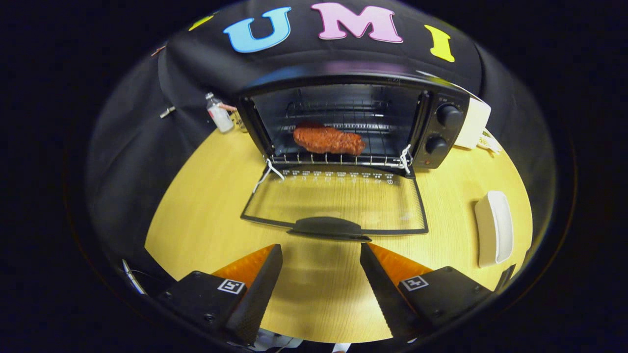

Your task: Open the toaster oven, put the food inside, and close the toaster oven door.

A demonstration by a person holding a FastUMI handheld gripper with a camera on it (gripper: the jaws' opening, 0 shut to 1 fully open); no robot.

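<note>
A black toaster oven (431,98) stands at the back of the wooden table (206,215). Its glass door (338,203) lies folded down flat toward me, and the dark door handle (327,227) sits just ahead of my fingers. On the wire rack (338,158) inside the oven rests a reddish-brown piece of food (328,140). My gripper (321,250) hovers over the table in front of the door, open, with only bare wood between its fingers. The handle is a short gap beyond the fingertips, not touched.
A white oblong dish (494,228) sits on the table to the right of the door. A small clear bottle (219,113) stands left of the oven. A white box (475,122) and cable lie behind the oven's right side. Two knobs (449,116) face forward.
</note>
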